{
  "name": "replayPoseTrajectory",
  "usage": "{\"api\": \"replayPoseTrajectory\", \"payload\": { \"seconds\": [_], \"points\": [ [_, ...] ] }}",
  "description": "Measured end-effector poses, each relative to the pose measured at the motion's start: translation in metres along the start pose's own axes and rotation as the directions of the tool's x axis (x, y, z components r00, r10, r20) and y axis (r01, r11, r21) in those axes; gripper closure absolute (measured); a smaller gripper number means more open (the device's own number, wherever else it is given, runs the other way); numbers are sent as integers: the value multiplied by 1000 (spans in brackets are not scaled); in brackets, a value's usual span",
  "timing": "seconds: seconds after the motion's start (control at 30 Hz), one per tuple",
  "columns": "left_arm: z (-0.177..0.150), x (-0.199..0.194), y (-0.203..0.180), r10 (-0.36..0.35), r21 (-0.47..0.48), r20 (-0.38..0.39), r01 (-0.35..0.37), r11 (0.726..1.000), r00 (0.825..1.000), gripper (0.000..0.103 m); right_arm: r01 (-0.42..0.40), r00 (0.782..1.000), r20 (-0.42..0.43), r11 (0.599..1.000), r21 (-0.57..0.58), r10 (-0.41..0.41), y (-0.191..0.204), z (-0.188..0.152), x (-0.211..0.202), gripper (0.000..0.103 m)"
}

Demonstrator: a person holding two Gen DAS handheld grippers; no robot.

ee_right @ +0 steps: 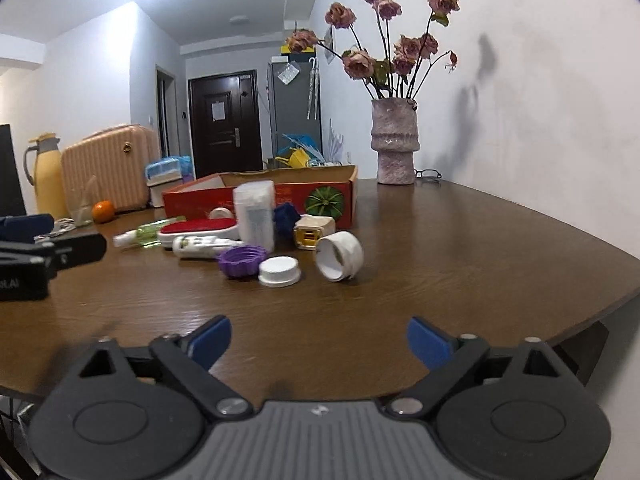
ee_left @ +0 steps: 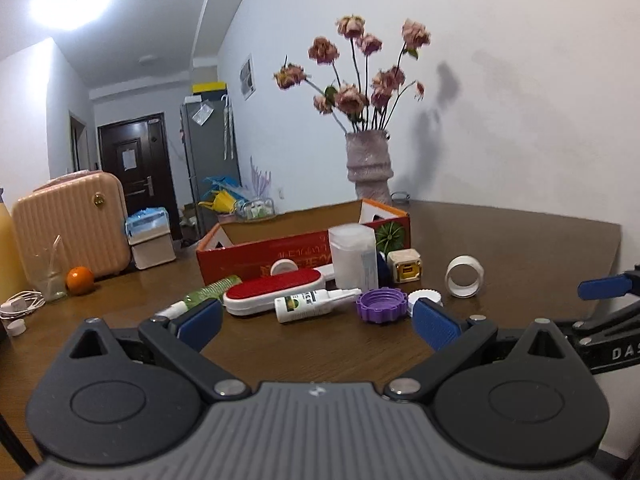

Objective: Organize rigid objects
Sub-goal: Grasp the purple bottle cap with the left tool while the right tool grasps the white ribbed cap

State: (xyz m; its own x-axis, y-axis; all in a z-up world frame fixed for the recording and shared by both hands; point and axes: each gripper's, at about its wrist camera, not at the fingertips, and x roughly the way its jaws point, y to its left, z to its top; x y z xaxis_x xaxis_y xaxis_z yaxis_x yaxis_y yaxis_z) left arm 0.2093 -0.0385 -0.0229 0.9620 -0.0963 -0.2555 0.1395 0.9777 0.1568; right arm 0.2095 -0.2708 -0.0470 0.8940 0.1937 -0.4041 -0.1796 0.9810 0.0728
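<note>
Yellow thermos (ee_right: 47,176), right view only

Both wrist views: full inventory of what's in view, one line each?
Cardboard box: one, red, open, behind the clutter.
Lint brush: one, white with red pad, before the box.
Clear plastic canister: one, upright, mid-clutter.
Small white bottle: one, lying down.
Green spray bottle: one, lying, left end.
Purple ridged lid: one, front.
White screw cap: one, beside the purple lid.
White tape ring: one, on its side, rightmost.
Cream charger block: one, behind the ring.
Ceramic vase: one, pinkish, dried roses, by wall.
Orange fruit: one, far left.
Left hand-held gripper: open.
Right hand-held gripper: open.
</note>
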Motion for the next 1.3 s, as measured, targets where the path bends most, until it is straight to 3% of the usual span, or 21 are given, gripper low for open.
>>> {"api": "replayPoseTrajectory", "payload": {
  "seconds": [0.1, 0.23, 0.47, 0.57, 0.77, 0.87, 1.1, 1.3],
  "points": [
    [4, 24, -11, 1, 6, -56, -1, 1000, 998, 0, -33, 999, -20, 999, 17, 33, -11, 9, 15, 14],
    [10, 56, -18, -71, -45, -136, 65, 997, 988, 1, -80, 996, -50, 997, -4, 80, -17, 21, 38, 25],
    [19, 111, -26, -116, -82, -235, 99, 992, 965, 28, -164, 984, -82, 983, -88, 156, -17, 36, 61, 27],
    [22, 135, -30, -142, -69, -294, 128, 989, 945, 37, -208, 974, -107, 973, -99, 197, -13, 40, 68, 37],
    [21, 164, -32, -174, -89, -347, 152, 984, 922, 39, -221, 969, -140, 968, -122, 203, -1, 47, 87, 40],
    [20, 172, -31, -180, -101, -360, 153, 983, 915, 49, -232, 964, -159, 965, -120, 212, 2, 51, 97, 40],
    [18, 161, -20, -194, -118, -353, 162, 980, 915, 49, -216, 958, -227, 961, -173, 175, 14, 55, 127, 55],
    [15, 101, 11, -142, -106, -286, 116, 988, 948, 49, -224, 951, -252, 961, -163, 179, 21, 62, 141, 55]
  ]
}}
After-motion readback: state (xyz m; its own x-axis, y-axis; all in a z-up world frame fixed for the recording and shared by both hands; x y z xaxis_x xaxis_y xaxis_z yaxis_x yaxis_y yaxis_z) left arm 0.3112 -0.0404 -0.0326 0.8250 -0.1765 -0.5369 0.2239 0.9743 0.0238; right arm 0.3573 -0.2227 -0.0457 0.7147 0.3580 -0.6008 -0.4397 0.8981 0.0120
